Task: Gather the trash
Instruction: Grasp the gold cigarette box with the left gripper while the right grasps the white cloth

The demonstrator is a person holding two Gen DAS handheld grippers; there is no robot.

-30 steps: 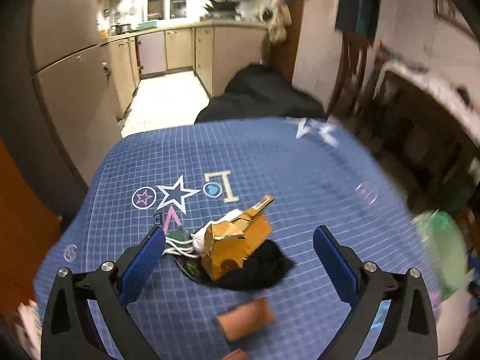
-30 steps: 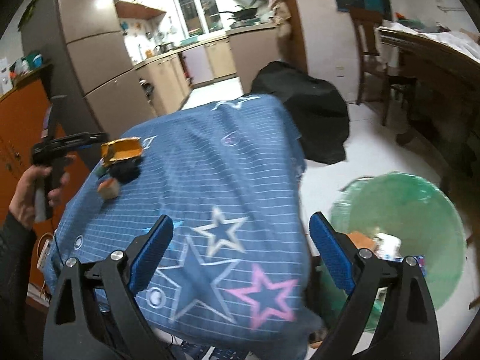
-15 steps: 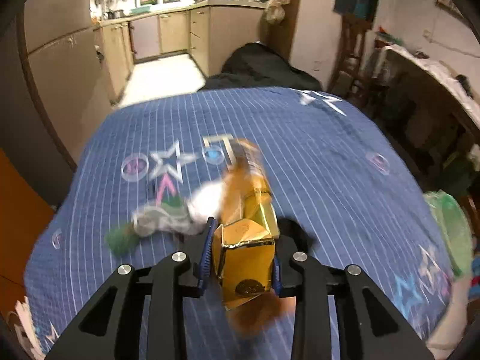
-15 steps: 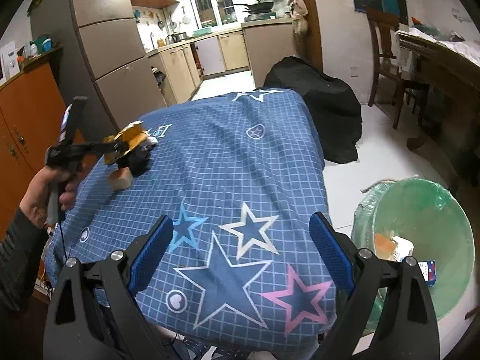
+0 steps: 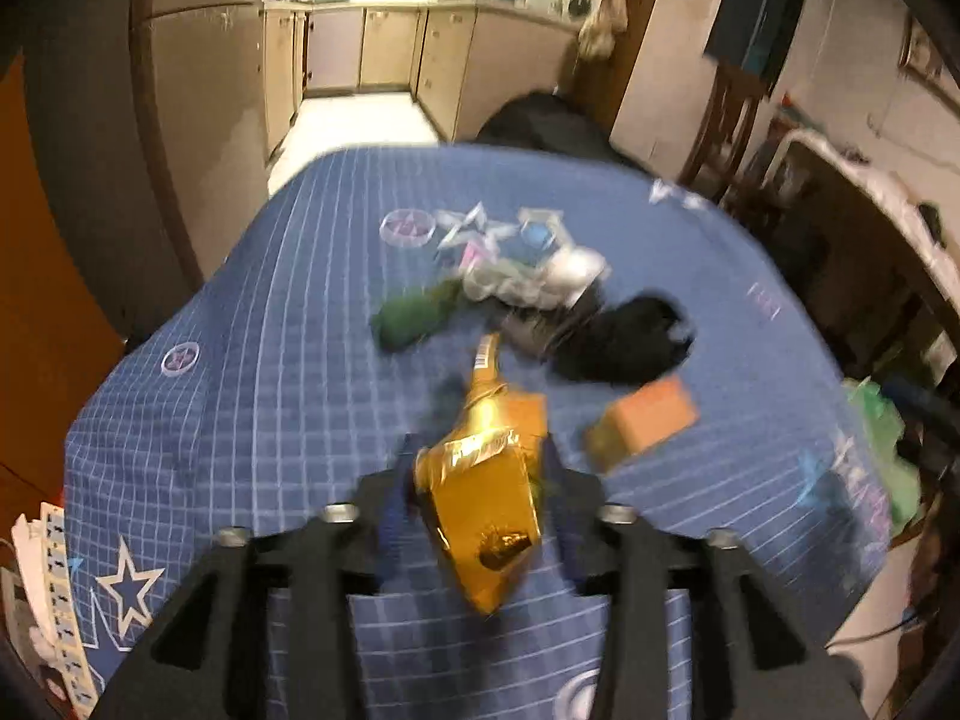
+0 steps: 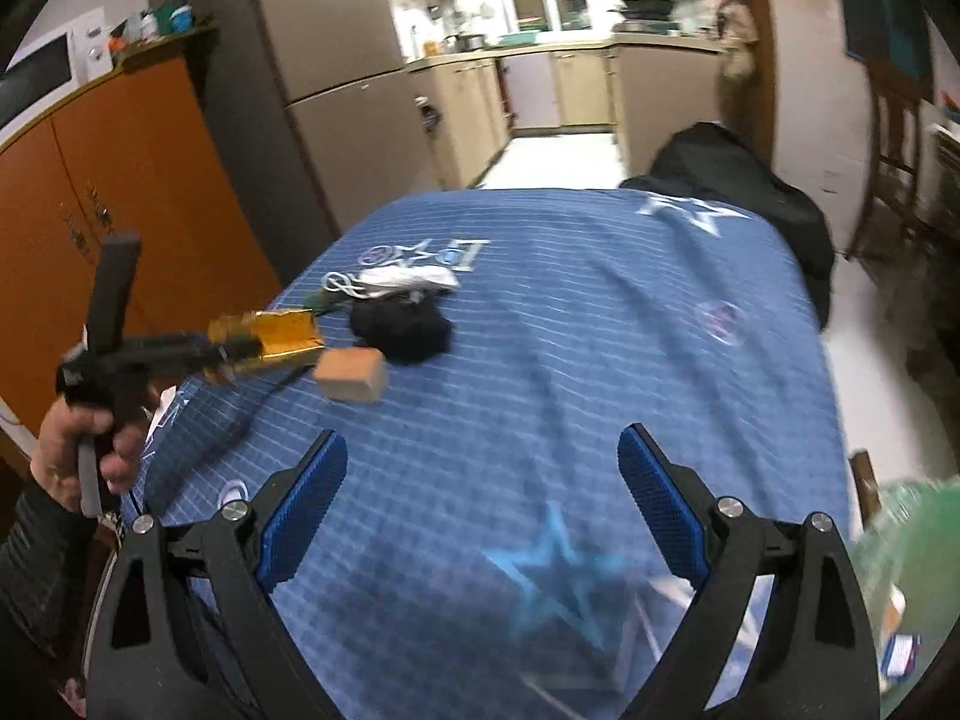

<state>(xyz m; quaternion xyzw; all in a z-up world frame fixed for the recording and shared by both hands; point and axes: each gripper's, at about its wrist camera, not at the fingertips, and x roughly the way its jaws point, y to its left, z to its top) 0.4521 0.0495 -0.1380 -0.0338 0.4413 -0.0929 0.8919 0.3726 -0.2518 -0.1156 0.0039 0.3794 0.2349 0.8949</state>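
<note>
My left gripper (image 5: 480, 474) is shut on a crumpled gold foil carton (image 5: 483, 498) and holds it lifted above the blue star-patterned tablecloth (image 5: 270, 360); the carton also shows in the right wrist view (image 6: 270, 336). On the cloth lie a tan block (image 5: 642, 423), a black crumpled bag (image 5: 624, 339), white wrappers (image 5: 540, 279) and a green scrap (image 5: 414, 315). My right gripper (image 6: 480, 504) is open and empty over the near end of the table, with the tan block (image 6: 351, 375) ahead to its left.
A green trash bin (image 6: 906, 546) stands on the floor at the table's right. A black bag (image 6: 744, 180) lies beyond the far end. An orange cabinet (image 6: 120, 198) and a fridge (image 6: 336, 90) are to the left. Chairs stand at the right.
My left gripper closed on the gold carton and lifted it back from the trash pile. My right gripper swung left from the bin toward the table, staying open.
</note>
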